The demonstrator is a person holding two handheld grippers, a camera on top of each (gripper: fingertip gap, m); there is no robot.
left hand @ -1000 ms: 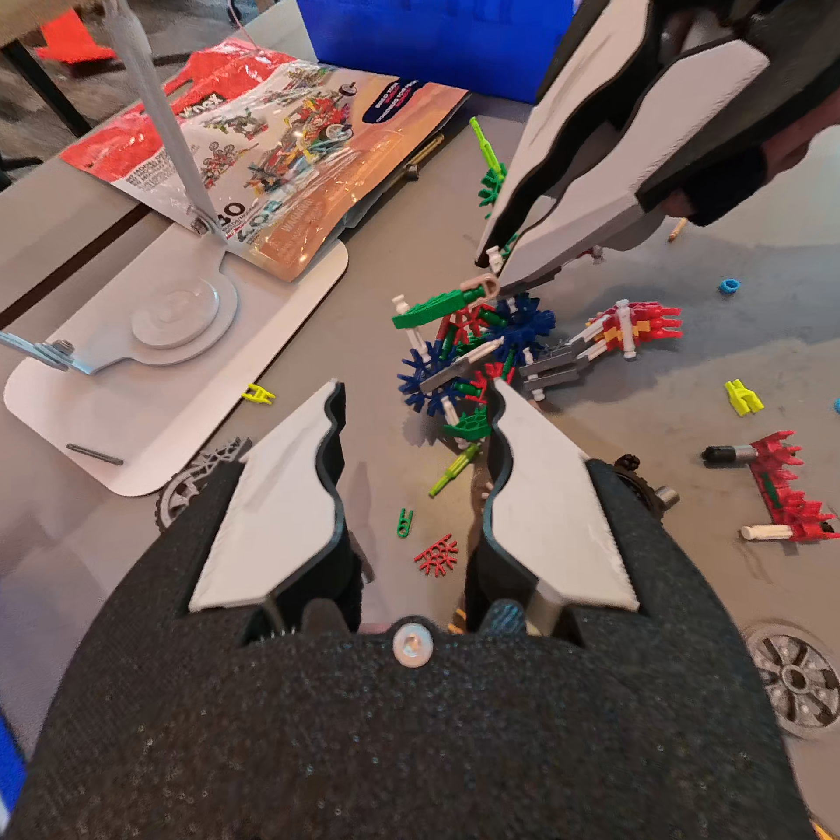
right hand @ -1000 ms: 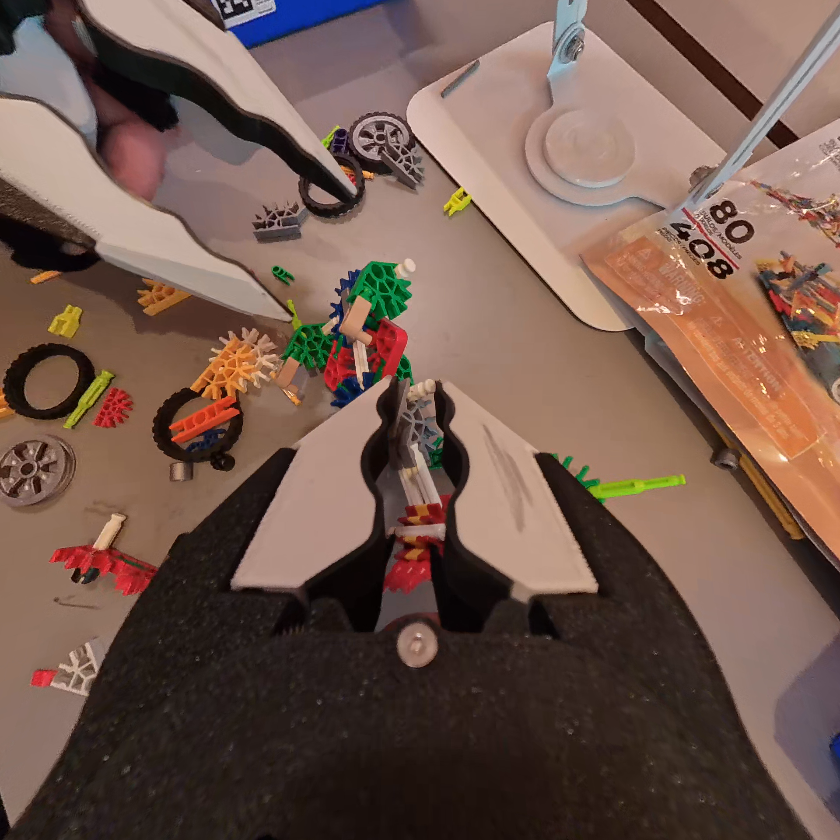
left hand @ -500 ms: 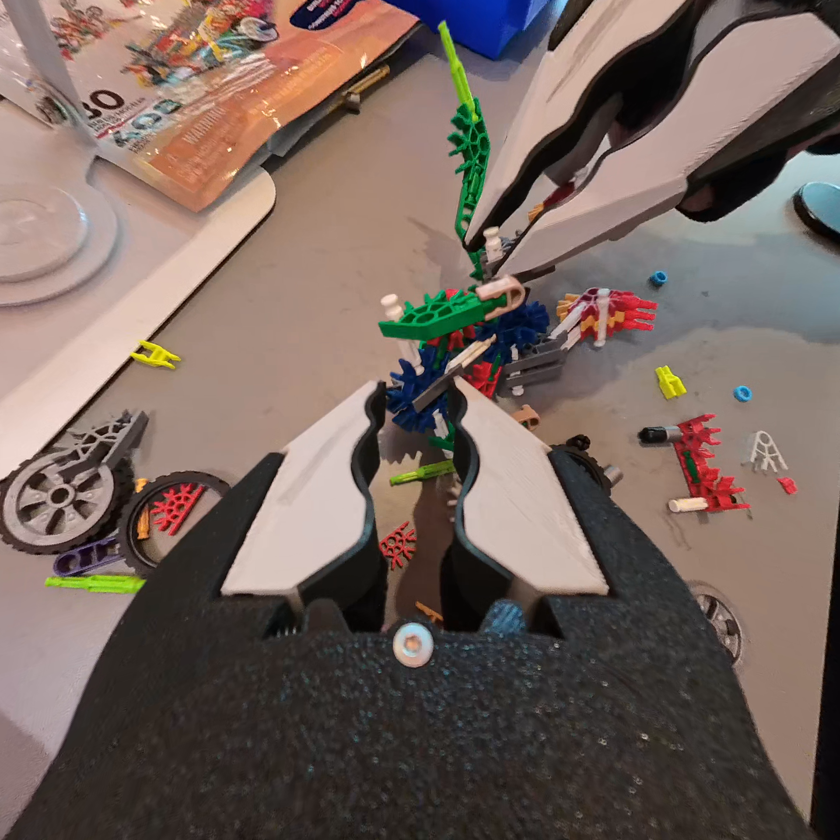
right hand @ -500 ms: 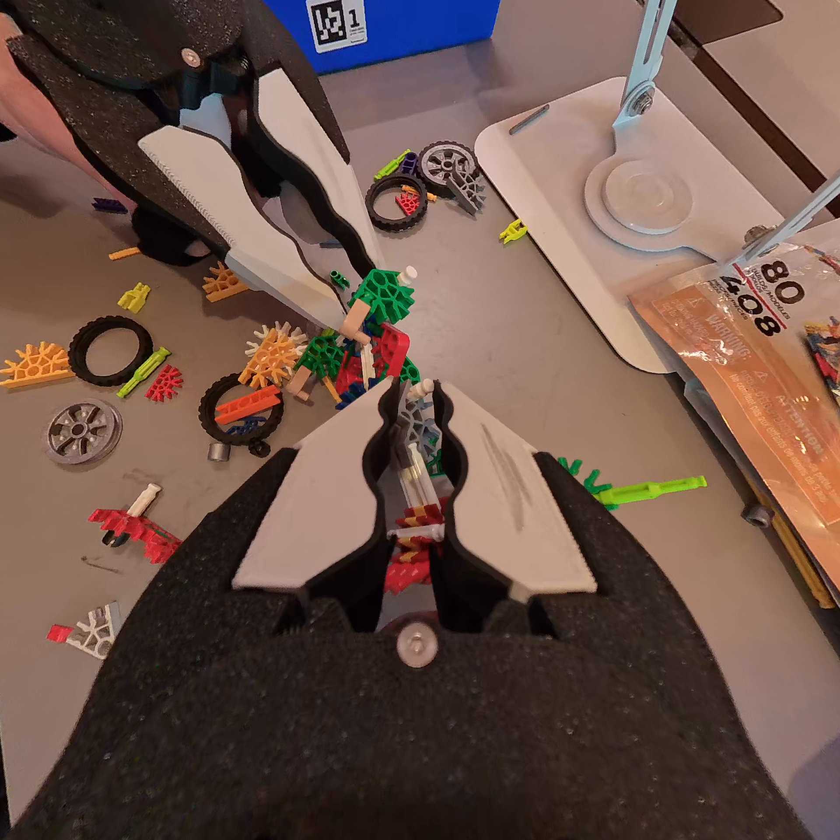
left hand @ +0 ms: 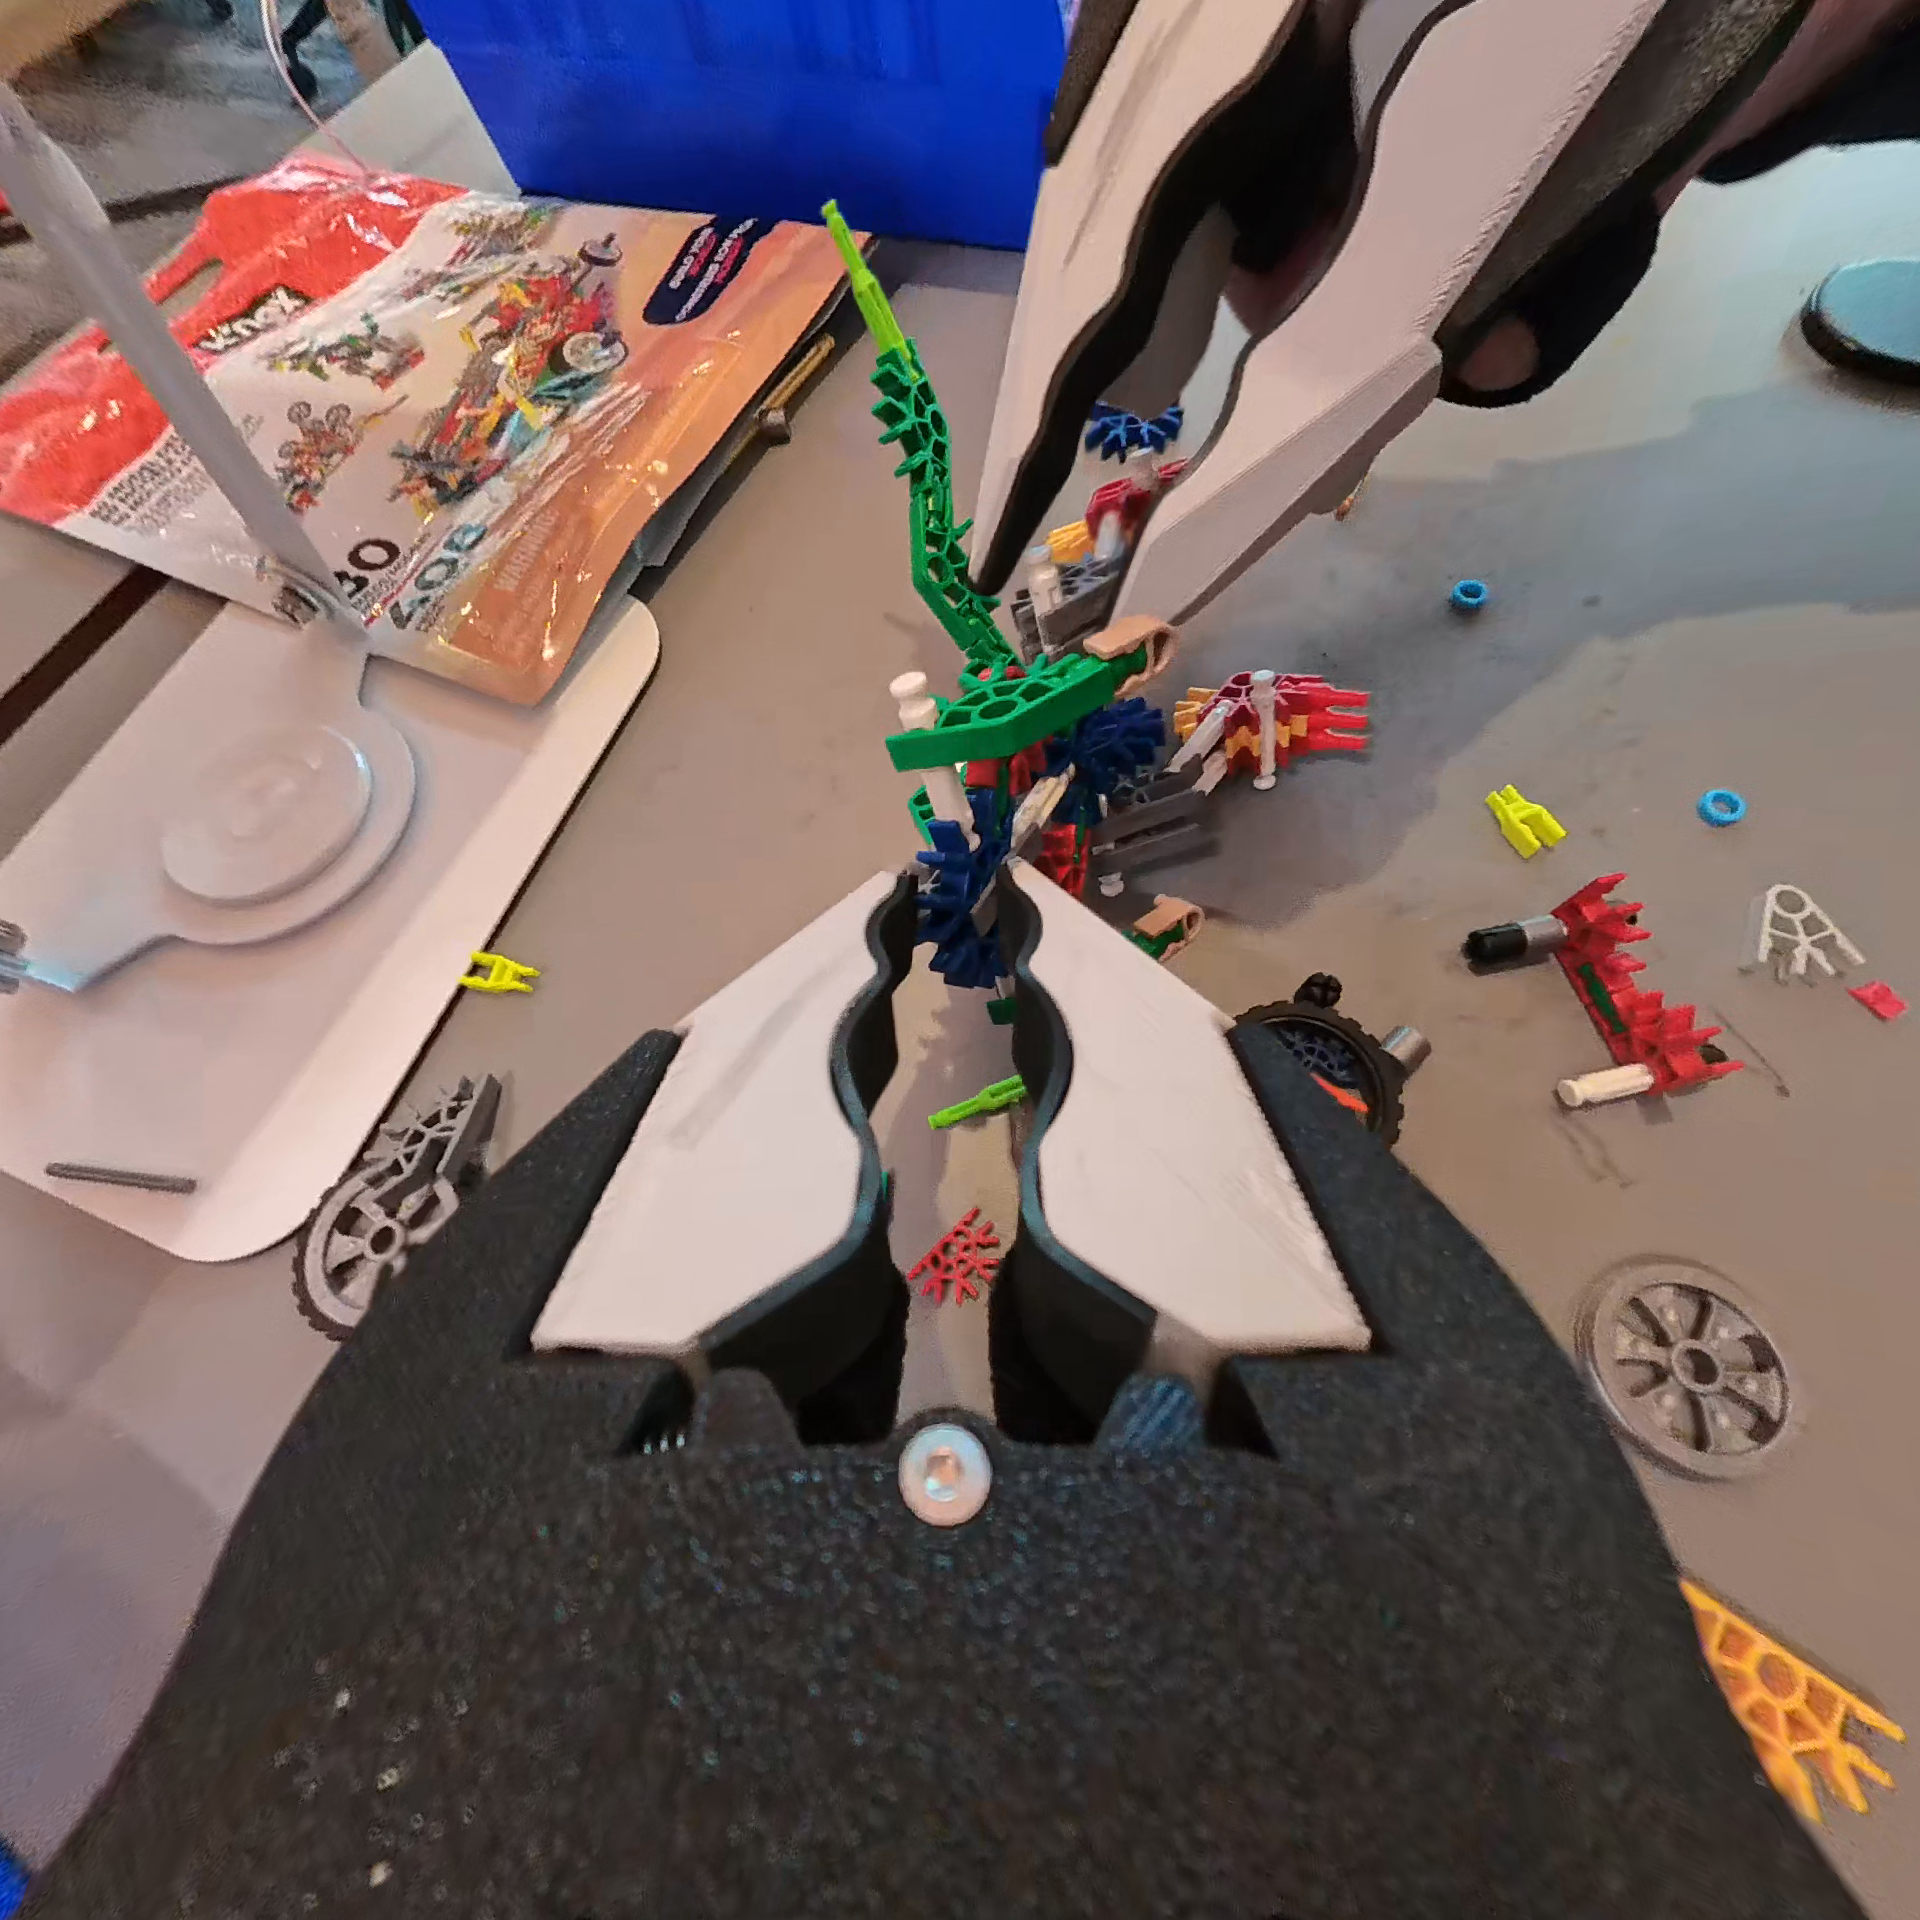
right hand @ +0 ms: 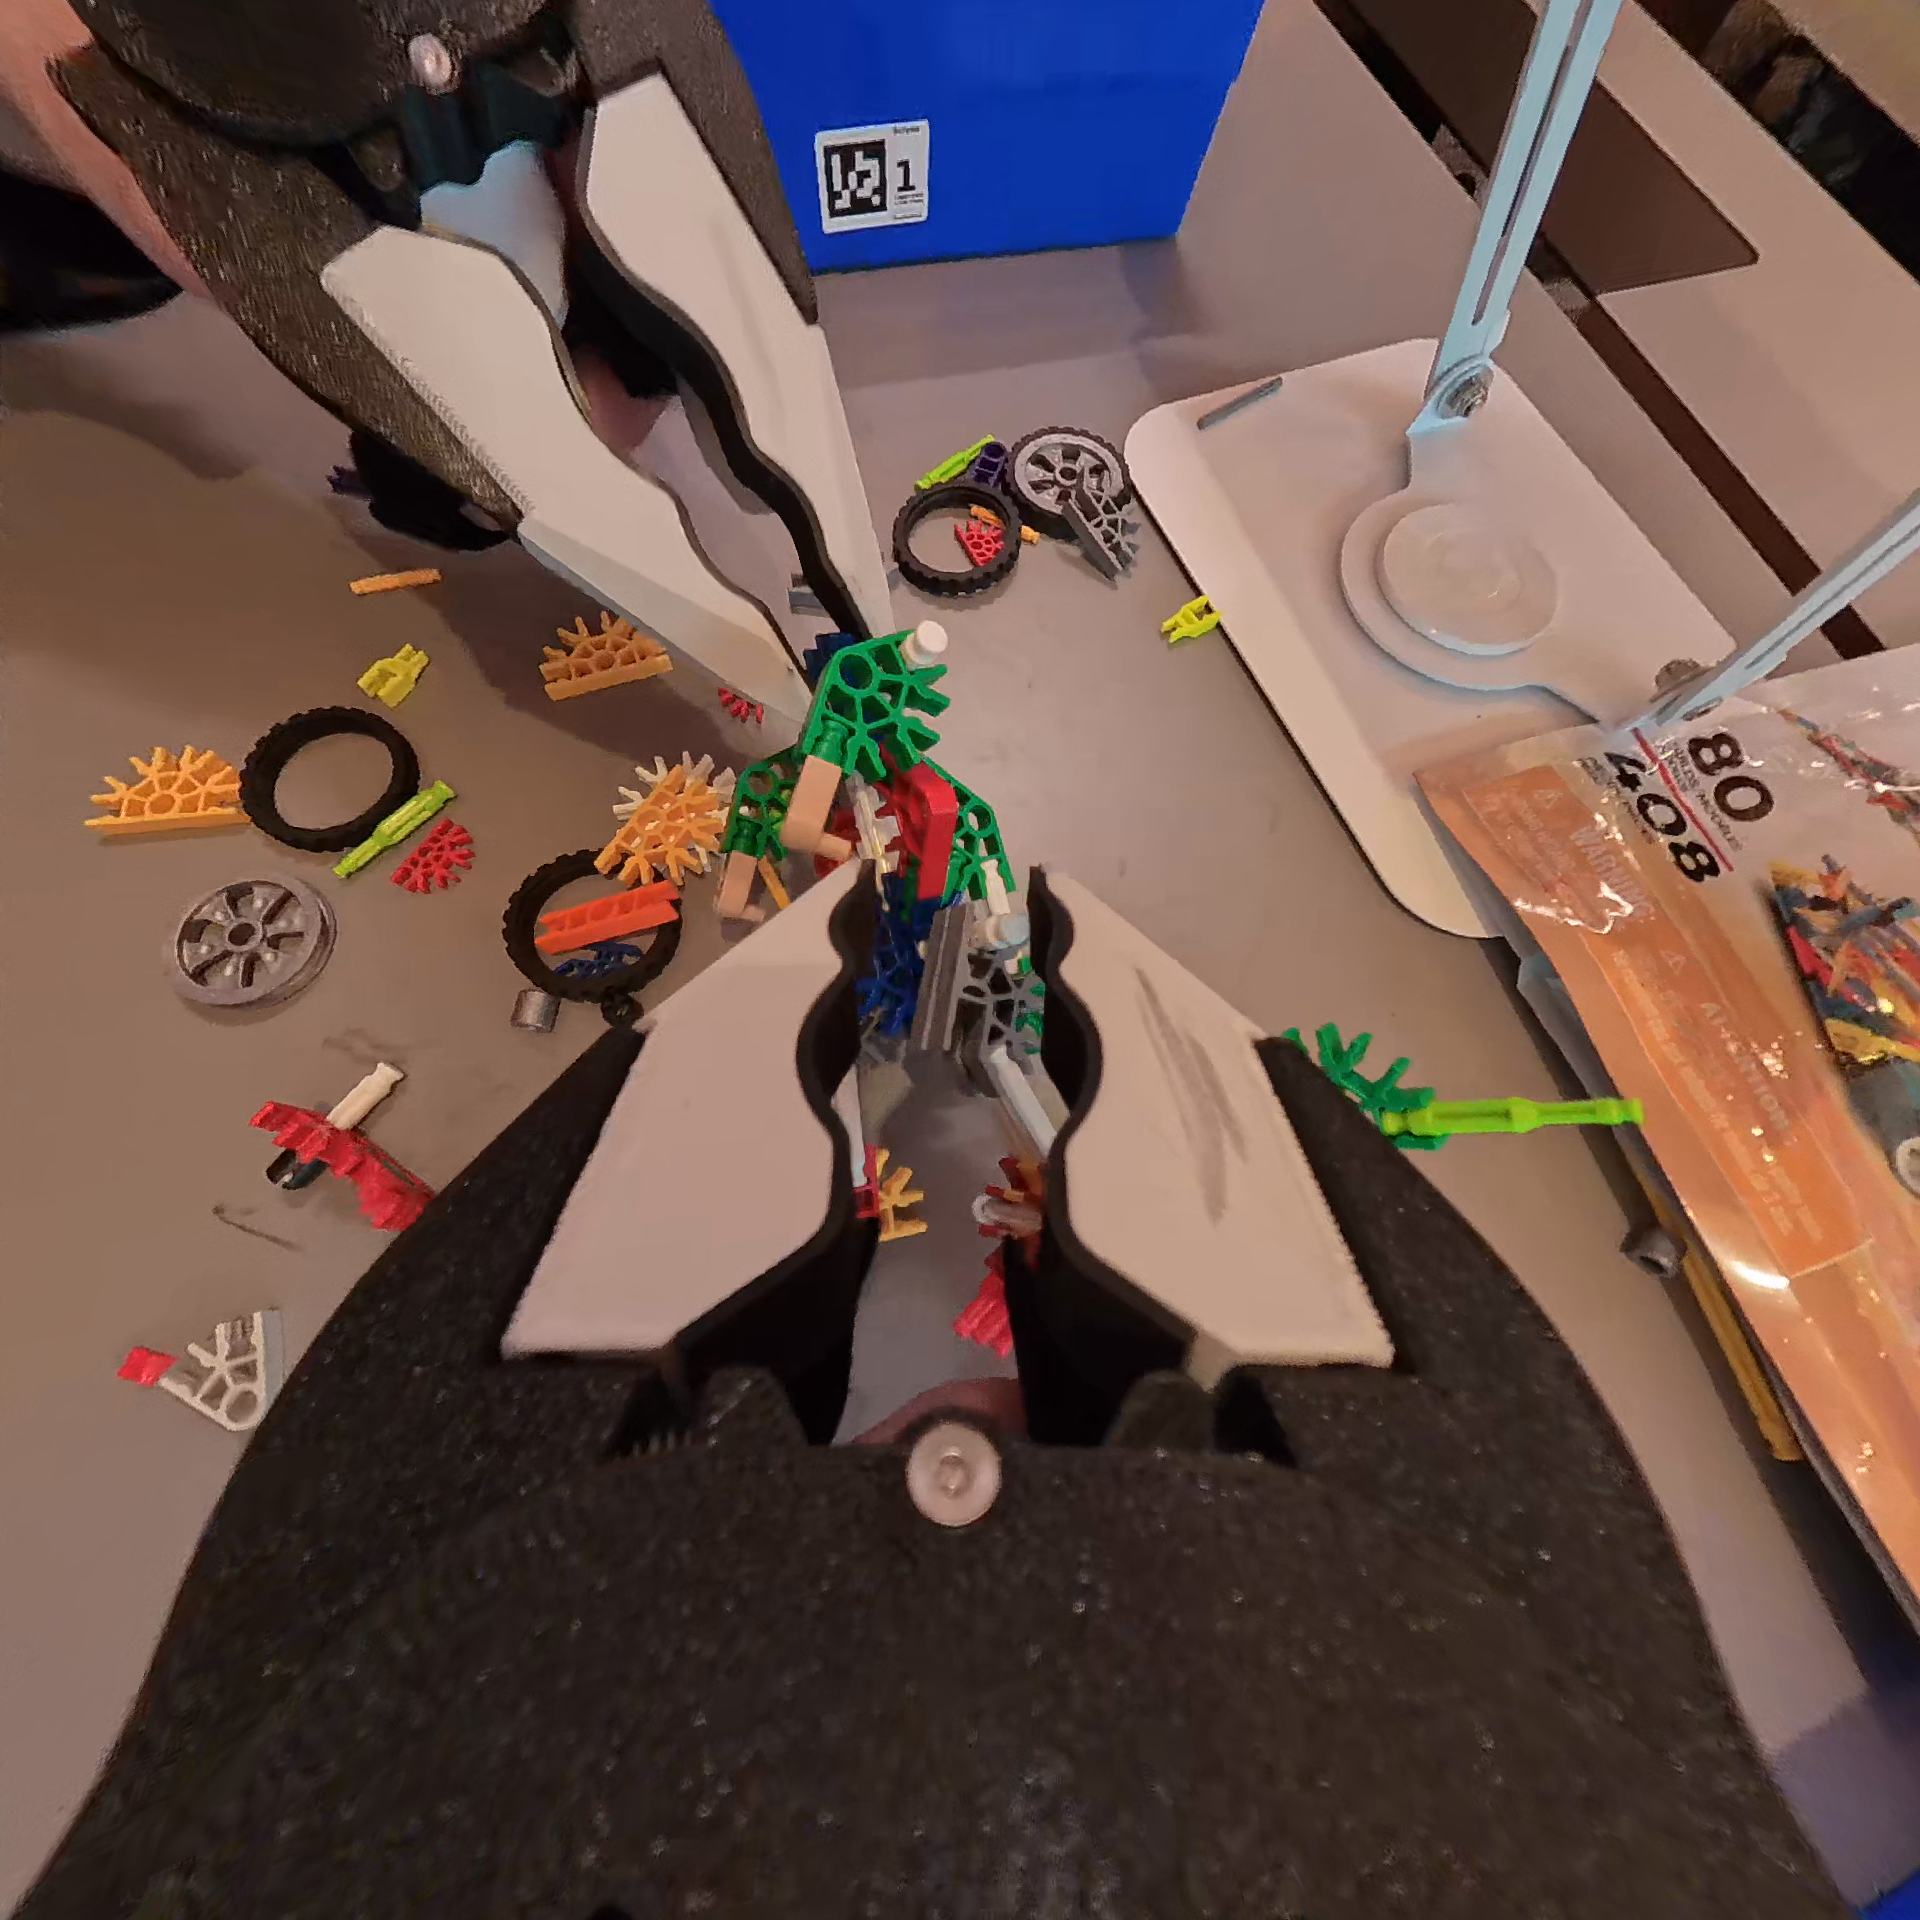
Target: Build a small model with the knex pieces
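A small toy model (left hand: 997,717) of green, red, blue and grey plastic connectors stands on the grey table between the two grippers. It also shows in the right wrist view (right hand: 883,727). A green chain with a lime rod (left hand: 914,436) sticks up from it. My left gripper (left hand: 961,883) is shut on the model's blue connector (left hand: 961,925). It reaches in from the upper left in the right wrist view (right hand: 836,665). My right gripper (right hand: 945,883) has its jaws partly apart around the model's grey piece (right hand: 977,997). It comes down from the upper right in the left wrist view (left hand: 1060,603).
A blue bin (right hand: 987,104) stands at the back. A printed plastic bag (left hand: 416,395) lies on a white stand base (left hand: 260,883). Loose wheels (left hand: 1688,1361), tyres (right hand: 327,779), a red connector strip (left hand: 1631,987) and small parts are scattered around the model. Across from one pair of fingers to the other is roughly 5 centimetres.
My left gripper has gone from open to shut on the blue connector. My right gripper's jaws have widened and the grey piece now sits deeper between them.
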